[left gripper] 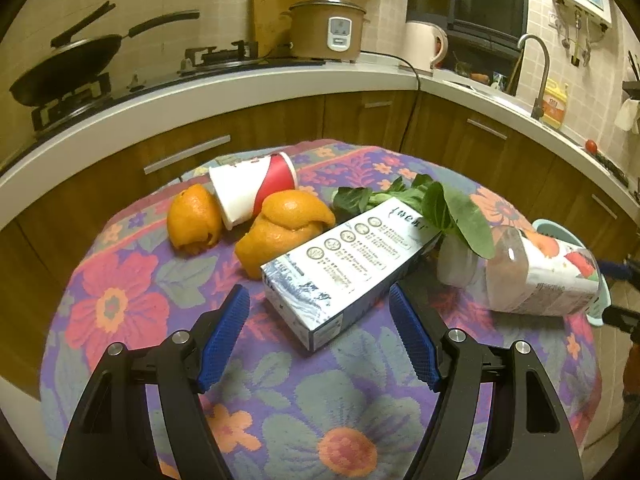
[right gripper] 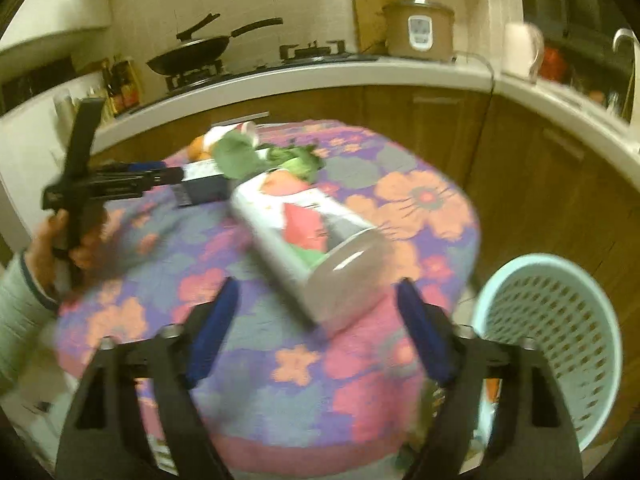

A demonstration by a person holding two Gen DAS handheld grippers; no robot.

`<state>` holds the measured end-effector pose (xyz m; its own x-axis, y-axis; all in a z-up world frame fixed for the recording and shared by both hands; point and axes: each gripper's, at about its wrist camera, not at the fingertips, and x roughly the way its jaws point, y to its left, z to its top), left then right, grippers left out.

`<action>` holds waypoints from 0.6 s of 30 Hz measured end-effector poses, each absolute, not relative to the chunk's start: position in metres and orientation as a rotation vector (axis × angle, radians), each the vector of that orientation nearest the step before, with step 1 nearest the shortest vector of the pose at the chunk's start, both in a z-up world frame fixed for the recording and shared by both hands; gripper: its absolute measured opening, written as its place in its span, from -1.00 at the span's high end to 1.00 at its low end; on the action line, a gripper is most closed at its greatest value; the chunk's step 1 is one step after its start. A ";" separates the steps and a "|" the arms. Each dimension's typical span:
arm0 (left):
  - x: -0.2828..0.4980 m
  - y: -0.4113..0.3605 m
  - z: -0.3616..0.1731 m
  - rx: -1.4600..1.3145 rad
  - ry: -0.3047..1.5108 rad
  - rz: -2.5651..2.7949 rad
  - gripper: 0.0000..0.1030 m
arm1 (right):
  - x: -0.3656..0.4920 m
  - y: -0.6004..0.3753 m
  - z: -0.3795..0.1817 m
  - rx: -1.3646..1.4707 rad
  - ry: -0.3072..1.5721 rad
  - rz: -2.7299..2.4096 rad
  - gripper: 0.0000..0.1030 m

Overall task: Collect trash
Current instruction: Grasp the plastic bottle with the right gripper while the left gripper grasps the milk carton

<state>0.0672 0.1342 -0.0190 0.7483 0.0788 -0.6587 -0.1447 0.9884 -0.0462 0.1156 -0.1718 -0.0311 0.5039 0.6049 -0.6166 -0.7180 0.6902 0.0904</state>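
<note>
- Firstly, from the left wrist camera, the left gripper [left gripper: 318,326] is hovering over a round table [left gripper: 120,312] covered in a flowered cloth, its blue-padded jaws standing wide apart and gripping nothing.
- A long blue-and-white carton [left gripper: 340,272] is lying flat on the cloth, its near end sitting between the jaws but not touching either pad.
- Two pieces of orange peel [left gripper: 280,232] are lying beyond the carton, one on either side of a tipped-over red-and-white paper cup [left gripper: 252,190].
- Green leafy vegetable scraps [left gripper: 448,208] are resting against the carton's far end.
- A clear plastic bottle [left gripper: 540,276] with a fruit-printed label is lying on its side at the table's right edge.
- Behind the table, a kitchen counter [left gripper: 240,88] is carrying a frying pan [left gripper: 68,64] and a rice cooker [left gripper: 326,30].

- Next, the right wrist camera is giving a motion-blurred picture.
- The right gripper [right gripper: 316,338] is hanging with its jaws wide apart and holding nothing.
- The plastic bottle [right gripper: 312,248] is lying on the cloth just ahead of the jaws, its clear base end pointing toward the camera; no pad is touching it.
- A pale blue perforated basket [right gripper: 556,332] is standing beside the table at lower right.
- At left, a person's hand [right gripper: 64,244] is holding the left gripper [right gripper: 132,178], which is pointing at the carton [right gripper: 204,188].
- Leaves [right gripper: 240,158], peel and the cup are sitting blurred at the far side.
</note>
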 end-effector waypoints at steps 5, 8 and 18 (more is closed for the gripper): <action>0.073 0.141 -0.025 -0.108 0.750 0.099 -0.45 | 0.145 -0.163 -0.032 -0.219 0.640 0.902 -0.69; 0.081 0.147 -0.026 -0.122 0.765 0.089 -0.47 | 0.159 -0.156 -0.034 -0.227 0.648 0.970 -0.74; 0.104 0.152 -0.031 -0.192 0.824 -0.007 -0.54 | 0.161 -0.125 -0.048 -0.325 0.716 1.117 -0.74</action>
